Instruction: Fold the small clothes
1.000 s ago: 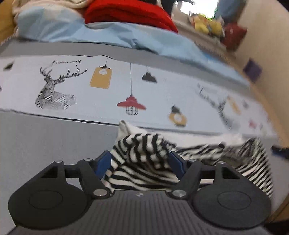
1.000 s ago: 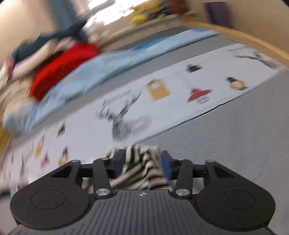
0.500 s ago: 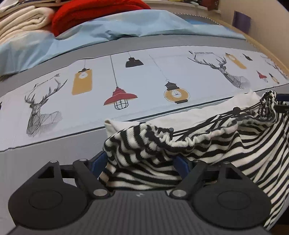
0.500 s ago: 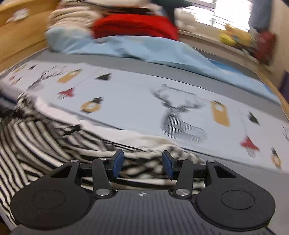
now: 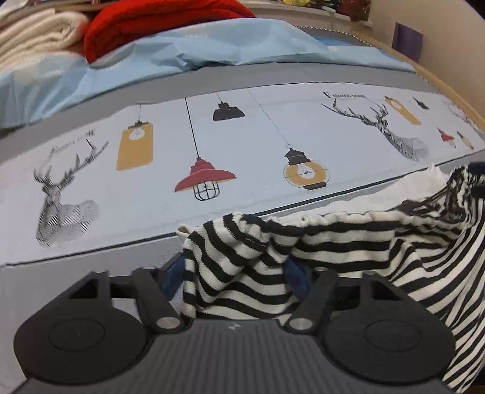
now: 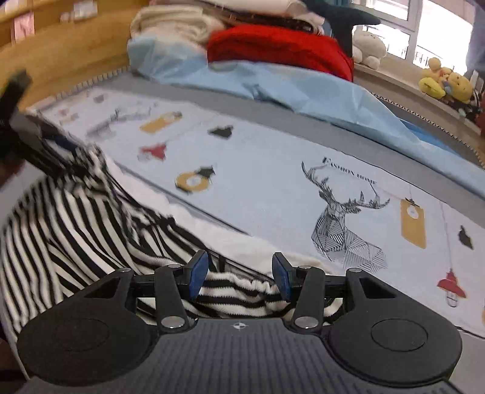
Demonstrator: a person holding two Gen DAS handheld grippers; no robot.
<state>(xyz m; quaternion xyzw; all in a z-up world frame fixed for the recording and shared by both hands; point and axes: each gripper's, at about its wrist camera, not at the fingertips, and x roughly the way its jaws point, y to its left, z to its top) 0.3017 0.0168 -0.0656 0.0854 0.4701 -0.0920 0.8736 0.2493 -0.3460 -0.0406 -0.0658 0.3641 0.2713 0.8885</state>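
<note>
A black-and-white striped garment (image 5: pixel 333 230) hangs stretched between my two grippers above the bed. A bunched corner of its elastic waistband sits between the blue pads of my left gripper (image 5: pixel 233 275), whose jaws are closing on it. From there the band runs right, up to the right gripper (image 5: pixel 477 169) at the frame's edge. In the right wrist view the garment (image 6: pixel 75 218) spreads to the left. Its gathered band is held low between the fingers of my right gripper (image 6: pixel 239 272). The left gripper (image 6: pixel 27 130) shows blurred at far left. A white layer lies behind the waistband.
Below lies a pale bed sheet (image 5: pixel 242 145) printed with deer and lamps, with grey bands either side. At its far side are a light blue quilt (image 5: pixel 212 45), a red blanket (image 5: pixel 157 21) and cream blankets (image 5: pixel 36 33). A wooden headboard (image 6: pixel 60 54) and soft toys (image 6: pixel 445 81) border the bed.
The garment, bunched a second ago, is now pulled out wide between the grippers. Both views have rolled toward level. The left gripper's pads opened slightly, then came closer together on the cloth.
</note>
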